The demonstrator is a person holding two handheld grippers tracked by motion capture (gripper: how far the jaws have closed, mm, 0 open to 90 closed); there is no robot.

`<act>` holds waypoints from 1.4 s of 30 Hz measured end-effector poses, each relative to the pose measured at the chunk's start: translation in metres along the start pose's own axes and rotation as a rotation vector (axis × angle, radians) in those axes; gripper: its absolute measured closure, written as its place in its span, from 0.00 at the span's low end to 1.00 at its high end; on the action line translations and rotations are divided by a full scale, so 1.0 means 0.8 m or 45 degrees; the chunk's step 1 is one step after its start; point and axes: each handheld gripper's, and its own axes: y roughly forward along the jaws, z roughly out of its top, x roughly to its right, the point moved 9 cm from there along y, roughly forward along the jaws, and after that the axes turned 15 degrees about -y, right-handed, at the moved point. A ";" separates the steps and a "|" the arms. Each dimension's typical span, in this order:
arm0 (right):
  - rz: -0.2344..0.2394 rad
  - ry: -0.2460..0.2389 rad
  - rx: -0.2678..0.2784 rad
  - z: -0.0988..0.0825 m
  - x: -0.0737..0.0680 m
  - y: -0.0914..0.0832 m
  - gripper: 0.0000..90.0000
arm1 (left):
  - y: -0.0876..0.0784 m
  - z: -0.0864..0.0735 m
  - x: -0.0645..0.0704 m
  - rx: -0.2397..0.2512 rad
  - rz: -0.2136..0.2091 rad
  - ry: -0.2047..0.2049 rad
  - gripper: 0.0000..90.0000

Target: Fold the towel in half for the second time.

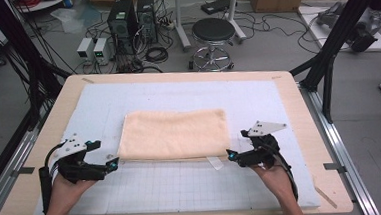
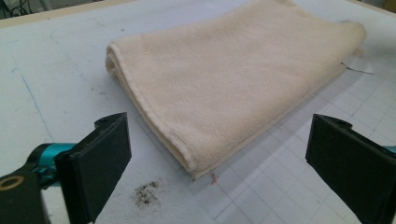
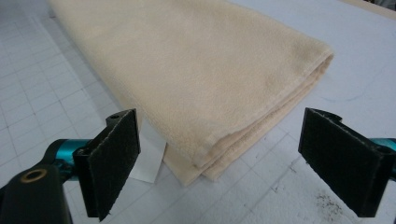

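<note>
A cream towel point(image 1: 175, 133) lies folded flat in the middle of the white gridded mat point(image 1: 183, 188). My left gripper point(image 1: 106, 155) sits at the towel's near left corner, jaws wide apart and not touching it. In the left gripper view, the towel point(image 2: 233, 79) has its corner pointing between the pads of the gripper point(image 2: 219, 135). My right gripper point(image 1: 237, 144) is at the near right corner, also open. The right gripper view has the folded towel corner point(image 3: 196, 70) between the pads of the gripper point(image 3: 223, 130), which are not touching it. A white label point(image 3: 147, 163) pokes out from under that corner.
The mat covers a wooden table point(image 1: 299, 111). Dark crumbs point(image 2: 147, 192) mark the mat near the left gripper. Beyond the table's far edge stand a black stool point(image 1: 213, 33), computer towers point(image 1: 123, 19) and cables. Black frame posts point(image 1: 339, 33) rise at both sides.
</note>
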 end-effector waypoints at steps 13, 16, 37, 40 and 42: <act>-0.040 0.016 0.041 -0.007 -0.008 -0.027 0.13 | -0.019 -0.012 0.000 -0.001 0.017 0.006 0.07; -0.042 0.019 0.038 -0.011 -0.011 -0.031 0.13 | -0.024 -0.014 0.000 0.005 0.022 0.005 0.07; -0.073 0.038 0.045 -0.033 -0.022 -0.058 0.13 | -0.048 -0.035 0.000 -0.007 0.044 0.005 0.07; -0.075 0.043 0.048 -0.034 -0.024 -0.060 0.13 | -0.049 -0.036 -0.002 -0.011 0.047 0.002 0.07; -0.075 0.038 0.053 -0.034 -0.024 -0.061 0.13 | -0.048 -0.037 -0.002 -0.015 0.048 0.005 0.07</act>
